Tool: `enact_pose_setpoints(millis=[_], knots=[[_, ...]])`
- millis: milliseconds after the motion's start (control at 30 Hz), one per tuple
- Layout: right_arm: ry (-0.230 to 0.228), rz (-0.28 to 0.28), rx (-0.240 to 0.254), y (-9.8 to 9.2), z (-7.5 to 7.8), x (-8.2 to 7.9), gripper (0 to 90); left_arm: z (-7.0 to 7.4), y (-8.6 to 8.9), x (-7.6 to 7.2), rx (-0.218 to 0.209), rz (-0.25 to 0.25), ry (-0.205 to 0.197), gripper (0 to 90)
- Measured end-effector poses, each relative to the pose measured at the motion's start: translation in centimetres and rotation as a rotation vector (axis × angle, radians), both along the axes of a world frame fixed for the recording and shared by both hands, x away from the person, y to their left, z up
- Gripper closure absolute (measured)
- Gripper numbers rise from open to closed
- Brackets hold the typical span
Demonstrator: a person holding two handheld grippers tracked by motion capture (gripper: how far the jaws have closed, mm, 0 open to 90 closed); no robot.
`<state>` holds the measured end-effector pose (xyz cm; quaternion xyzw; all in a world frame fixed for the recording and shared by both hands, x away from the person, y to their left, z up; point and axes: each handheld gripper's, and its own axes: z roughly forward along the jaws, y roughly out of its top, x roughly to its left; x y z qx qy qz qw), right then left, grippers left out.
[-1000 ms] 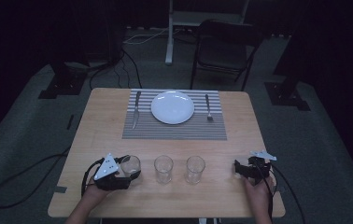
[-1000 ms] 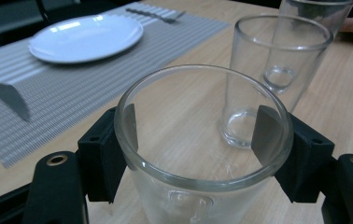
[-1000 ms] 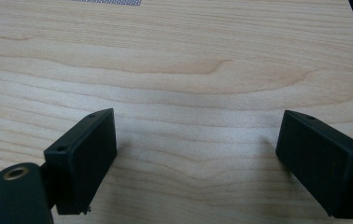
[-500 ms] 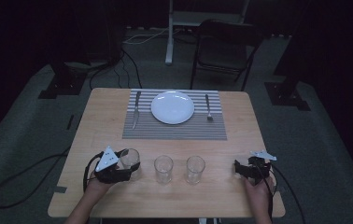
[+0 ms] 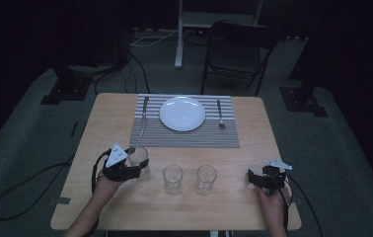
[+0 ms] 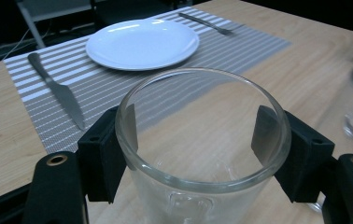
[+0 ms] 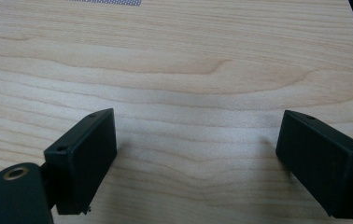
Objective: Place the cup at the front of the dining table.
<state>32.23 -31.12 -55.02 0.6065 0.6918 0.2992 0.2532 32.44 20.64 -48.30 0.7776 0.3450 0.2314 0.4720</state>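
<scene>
The left gripper [image 5: 137, 165] clamps a clear glass [image 6: 202, 140] just under its rim, one black pad pressed on each side. The glass is upright and holds nothing; wood grain shows straight through its wall. In the high view it [image 5: 138, 155] sits toward the table's front left, between the mat [image 5: 184, 140] and the near edge, with the person's left hand [image 5: 106, 185] behind the gripper.

Two more glasses stand to its right in a row: the middle glass [image 5: 172, 178] and the right glass [image 5: 206, 178], both upright and with nothing in them, near each other but not touching. The held glass is apart from the middle glass, a little farther from the near edge than those two.

The plate [image 5: 182, 113] lies bare in the middle of the striped mat, a knife [image 5: 144, 116] on the mat to its left and a fork [image 5: 219, 114] to its right, neither touching the plate.

The right gripper [image 5: 259, 178] rests near the front right corner, jaws spread wide with bare wood between them [image 7: 198, 154], gripping nothing. It is well apart from the right glass.

Open tabletop [image 5: 253, 158] runs between the mat's near edge and the glass row, and more lies along both side edges. The strip from the glasses to the near edge is narrower, taken up partly by the hands.
</scene>
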Motion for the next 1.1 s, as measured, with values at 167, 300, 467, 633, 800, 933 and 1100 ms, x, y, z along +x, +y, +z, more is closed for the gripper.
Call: enact_pose_setpoints(millis=[167,300,467,633,800,933,1100], knots=[[0.0,0.0,0.0,0.0,0.0,0.0,12.0,0.0,-0.4,1.0,0.005,0.007,0.002,29.1],[0.0,0.0,0.0,0.0,0.0,0.0,12.0,0.1,-0.8,1.8,0.009,0.018,0.002,29.1],[0.0,0.0,0.0,0.0,0.0,0.0,12.0,0.6,-1.4,3.1,-0.001,0.029,-0.004,29.1],[0.0,-0.001,0.0,0.0,0.0,0.0,12.0,0.9,-2.1,4.2,-0.007,0.048,-0.016,29.1],[0.0,0.0,0.0,0.0,0.0,0.0,12.0,1.1,-2.8,5.5,-0.004,0.061,-0.01,29.1],[0.0,0.0,0.0,0.0,0.0,0.0,12.1,1.6,-3.1,6.8,-0.014,0.081,-0.016,29.0],[0.0,0.0,0.0,0.0,0.0,0.0,12.0,2.1,-3.4,8.1,-0.013,0.095,-0.025,29.0]])
